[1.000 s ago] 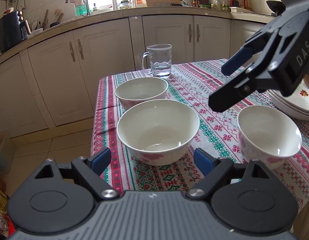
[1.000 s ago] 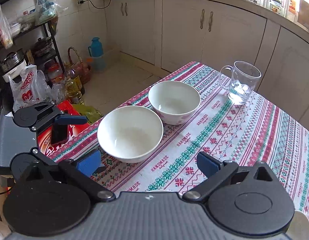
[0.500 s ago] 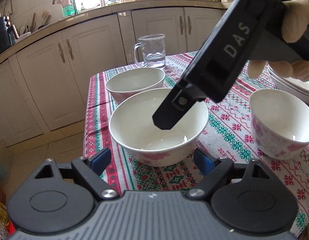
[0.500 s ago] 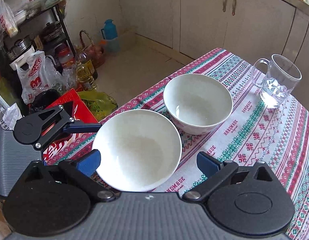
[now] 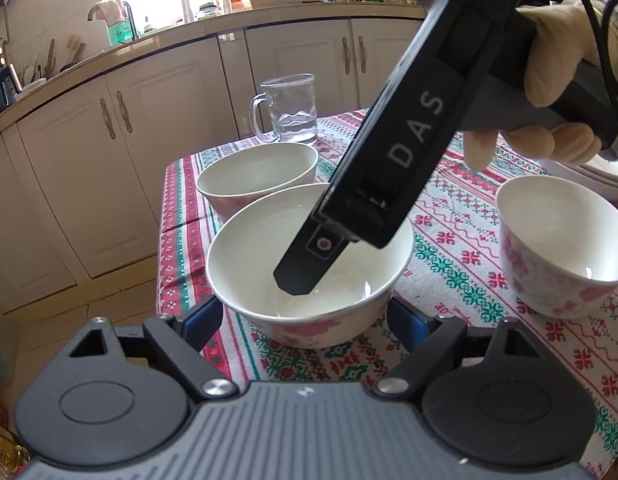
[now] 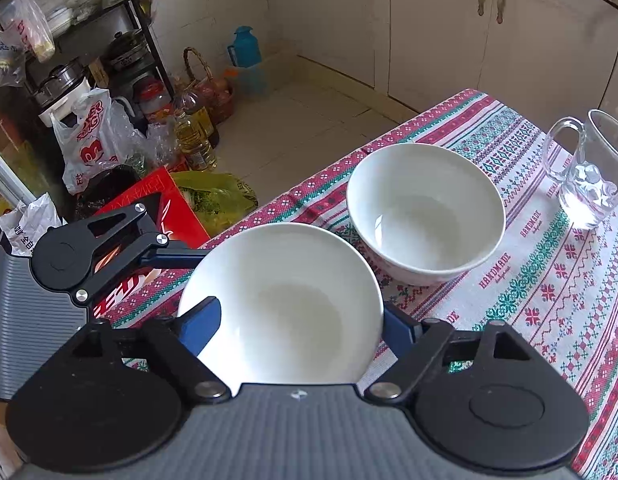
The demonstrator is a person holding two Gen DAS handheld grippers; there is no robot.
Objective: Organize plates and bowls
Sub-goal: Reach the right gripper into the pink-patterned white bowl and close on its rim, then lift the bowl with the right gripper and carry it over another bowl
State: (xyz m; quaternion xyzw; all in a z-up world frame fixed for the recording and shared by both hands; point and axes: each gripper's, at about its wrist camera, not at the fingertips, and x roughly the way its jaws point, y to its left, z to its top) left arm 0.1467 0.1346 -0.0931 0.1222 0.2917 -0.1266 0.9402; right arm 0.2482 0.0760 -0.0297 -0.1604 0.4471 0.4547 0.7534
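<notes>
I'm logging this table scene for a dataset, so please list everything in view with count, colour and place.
bowls: 3, white with pink flowers; near bowl at the table's front edge, second bowl just behind it, third bowl to the right
plates: a white stack at the far right, count unclear
glass mug: 1, clear, at the back of the table
tablecloth: 1, red, green and white pattern, covering the table
cabinets: cream, behind the table
oil bottles: yellow, on the floor, count unclear
left gripper: black with blue pads, open, astride the near bowl
right gripper: black, open, one finger inside the near bowl
</notes>
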